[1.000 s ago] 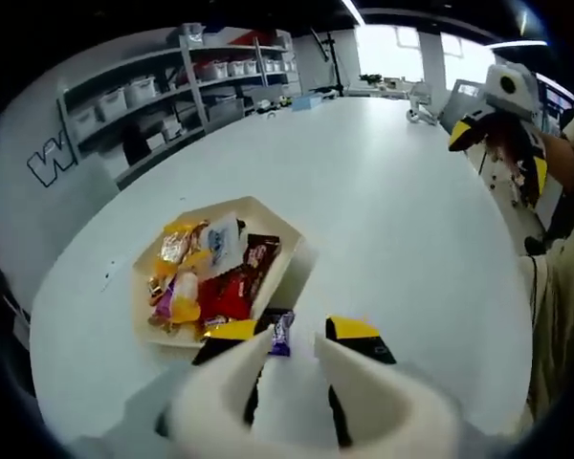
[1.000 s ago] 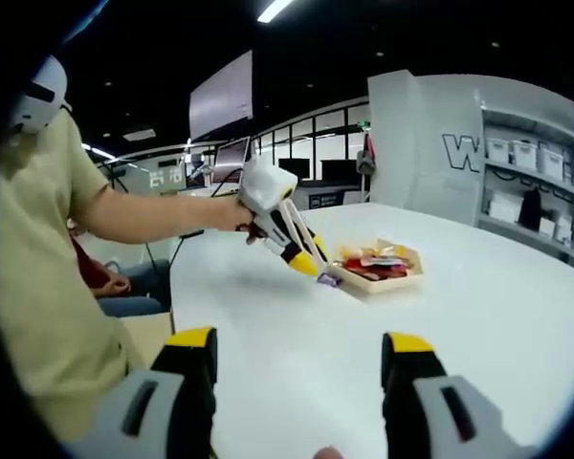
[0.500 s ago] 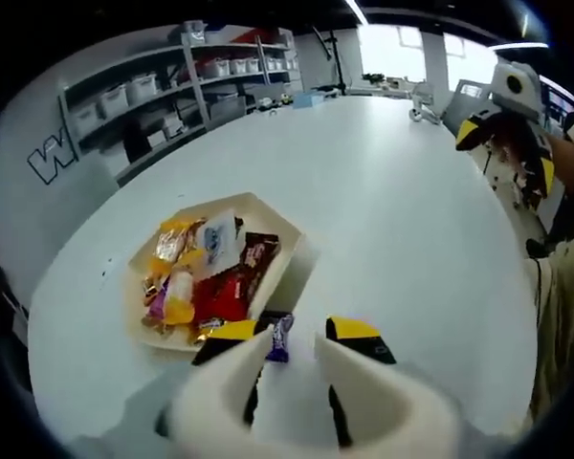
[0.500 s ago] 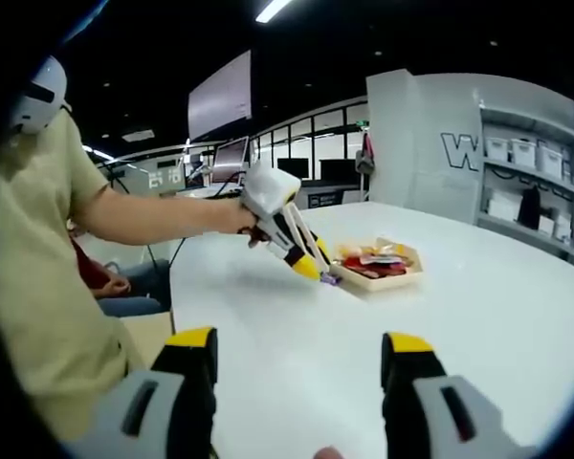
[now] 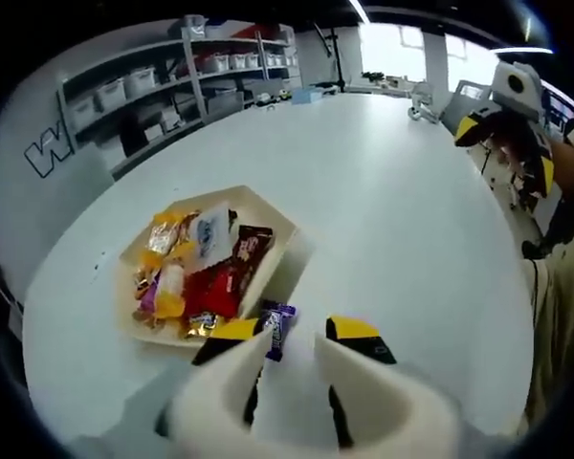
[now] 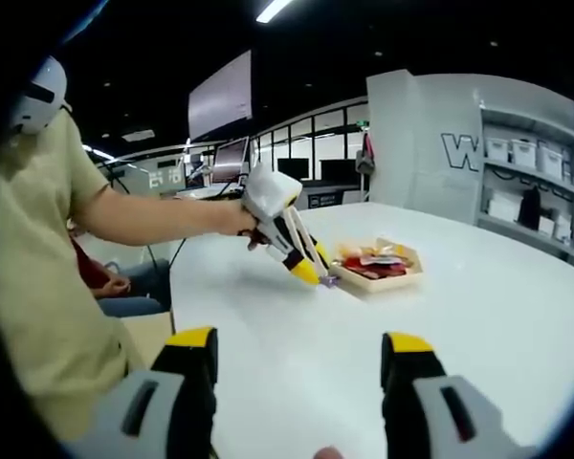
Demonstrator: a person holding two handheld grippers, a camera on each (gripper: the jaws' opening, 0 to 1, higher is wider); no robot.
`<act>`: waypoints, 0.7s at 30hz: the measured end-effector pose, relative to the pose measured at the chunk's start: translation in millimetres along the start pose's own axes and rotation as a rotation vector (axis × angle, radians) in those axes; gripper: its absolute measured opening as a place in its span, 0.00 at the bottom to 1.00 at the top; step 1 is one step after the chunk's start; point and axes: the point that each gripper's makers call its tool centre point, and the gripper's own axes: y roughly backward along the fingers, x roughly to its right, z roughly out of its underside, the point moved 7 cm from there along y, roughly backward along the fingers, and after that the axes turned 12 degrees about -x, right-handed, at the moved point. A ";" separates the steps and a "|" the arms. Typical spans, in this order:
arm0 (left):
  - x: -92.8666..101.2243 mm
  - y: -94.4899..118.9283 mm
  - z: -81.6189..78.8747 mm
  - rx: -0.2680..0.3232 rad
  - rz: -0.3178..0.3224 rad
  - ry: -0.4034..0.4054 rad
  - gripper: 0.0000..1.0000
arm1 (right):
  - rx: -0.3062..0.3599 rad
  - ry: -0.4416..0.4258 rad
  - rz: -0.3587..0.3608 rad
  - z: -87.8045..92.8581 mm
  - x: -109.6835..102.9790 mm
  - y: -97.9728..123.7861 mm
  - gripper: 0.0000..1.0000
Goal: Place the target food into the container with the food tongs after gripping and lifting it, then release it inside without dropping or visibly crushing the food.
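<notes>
Left gripper (image 5: pixel 293 337) is carrying white food tongs (image 5: pixel 268 382) between its yellow-tipped black jaws; the jaws are pressing in on the tong arms, and the tong tips are pinching a purple-wrapped candy (image 5: pixel 278 325). The candy is hanging at the near edge of the beige tray (image 5: pixel 279 222), just outside its rim by the look of it, above the white table (image 5: pixel 402 210). The tray is holding mixed wrapped snacks: a dark brown bar (image 5: pixel 249 251), red packets (image 5: pixel 215 287), a white-blue pouch (image 5: pixel 210 232), gold and yellow wrappers (image 5: pixel 165 234); print on them is too small to read. In the right gripper view the left gripper (image 6: pixel 306 269) is showing held in the person's hand (image 6: pixel 241 222), tips angling down beside the same tray (image 6: pixel 394 277). Right gripper (image 6: pixel 298 349) is sitting with jaws spread wide, nothing between them, well apart from the tray. A large "W" (image 6: pixel 459 150) is showing on the wall, rest cut off, next to shelving (image 6: pixel 531 172) with white bins.
</notes>
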 end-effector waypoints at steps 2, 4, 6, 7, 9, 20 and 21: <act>1.1 0.7 0.3 -0.005 0.005 -0.004 0.25 | 0.000 0.002 0.000 -0.4 -0.1 -0.1 0.67; 2.6 1.5 0.7 -0.008 0.014 -0.006 0.25 | 0.000 0.003 -0.001 -0.8 -0.1 0.0 0.67; 6.4 3.3 1.7 -0.014 0.022 -0.016 0.25 | 0.001 0.004 -0.001 -1.3 -0.1 0.3 0.67; 8.4 4.0 1.9 -0.018 0.022 -0.024 0.25 | 0.001 0.005 -0.001 -1.5 -0.1 0.5 0.67; 11.5 5.3 2.6 -0.024 0.030 -0.034 0.25 | 0.001 0.006 -0.001 -1.6 -0.1 0.7 0.67; 12.3 13.5 -3.3 0.027 0.021 -0.050 0.26 | 0.002 0.012 -0.002 -3.9 0.0 0.5 0.67; 11.1 12.5 -3.3 0.027 0.020 -0.051 0.26 | 0.002 0.012 -0.002 -4.3 0.0 0.5 0.67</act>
